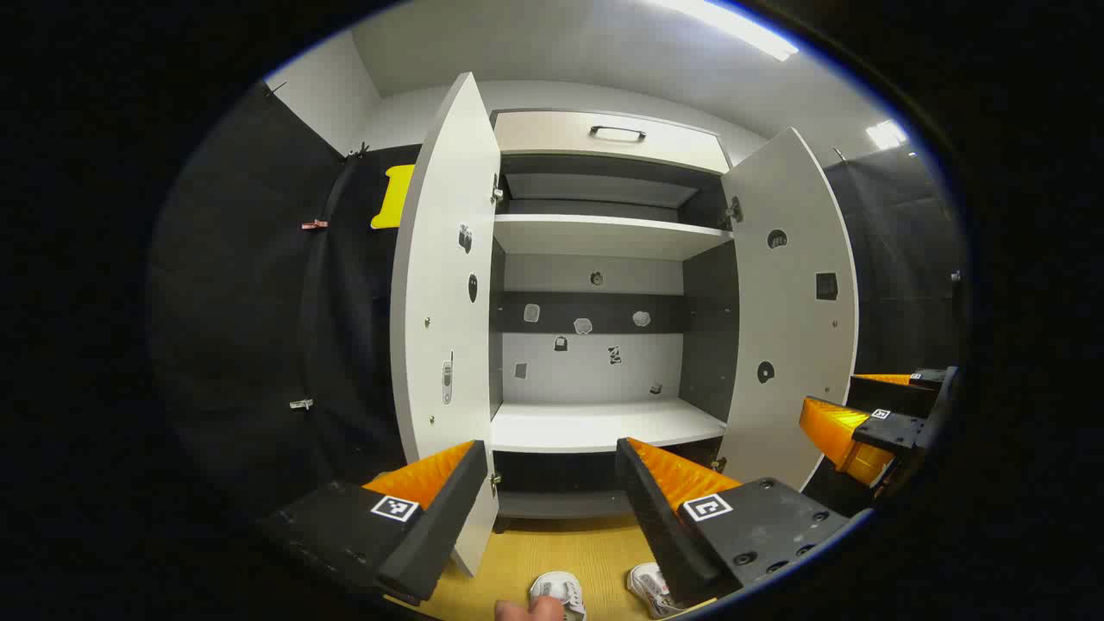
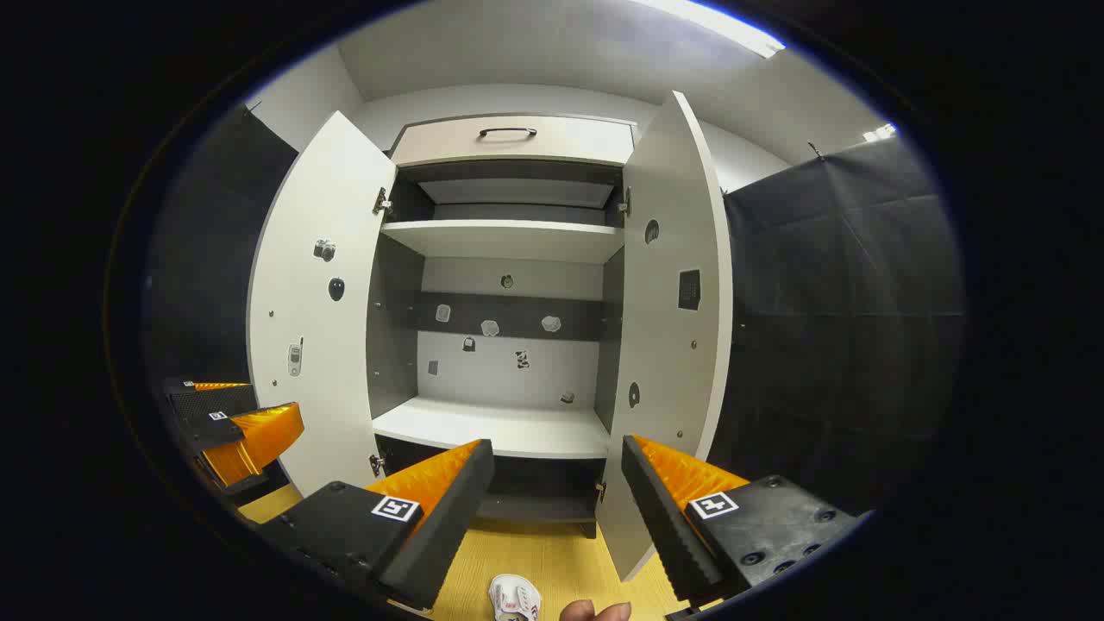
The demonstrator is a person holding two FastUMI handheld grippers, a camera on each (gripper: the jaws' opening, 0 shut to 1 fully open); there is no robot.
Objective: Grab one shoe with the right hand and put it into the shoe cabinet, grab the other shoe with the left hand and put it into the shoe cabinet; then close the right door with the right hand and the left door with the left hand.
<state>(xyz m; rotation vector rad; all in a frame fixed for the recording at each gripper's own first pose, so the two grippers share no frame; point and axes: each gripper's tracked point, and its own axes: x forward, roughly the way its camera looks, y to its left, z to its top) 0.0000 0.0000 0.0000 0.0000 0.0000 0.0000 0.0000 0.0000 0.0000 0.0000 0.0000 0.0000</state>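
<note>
White shoe cabinet [image 1: 595,427] straight ahead of the left gripper [image 1: 552,509], both doors swung wide: left door [image 1: 440,293] just beyond the near finger on that side, right door [image 1: 789,302] past the other finger. Bare lower shelf [image 1: 604,424] beyond the fingertips, upper shelf [image 1: 604,235] higher, drawer with dark handle [image 1: 617,132] at the top. Small stickers scattered across back panel and inner door faces. Left gripper wide open, holding nothing, jaws well apart with the shelf edge showing between them. Two white shoes on yellow wooden floor [image 1: 561,552] below and between the fingers: one shoe [image 1: 559,593] beneath the gap, a fingertip of a hand [image 1: 528,610] touching or just beside it, cannot tell which; the other shoe [image 1: 651,588] just beside the inner edge of the finger on the right. Right gripper [image 1: 849,431] off to the far right, near the right door. From the right gripper view, same cabinet ahead, right gripper [image 2: 556,509] likewise spread wide and empty, one shoe [image 2: 515,599] low between its fingers, part of a hand [image 2: 595,611] at the bottom edge just beside that shoe. Left gripper [image 2: 237,431] low at the far left, near the left door.
</note>
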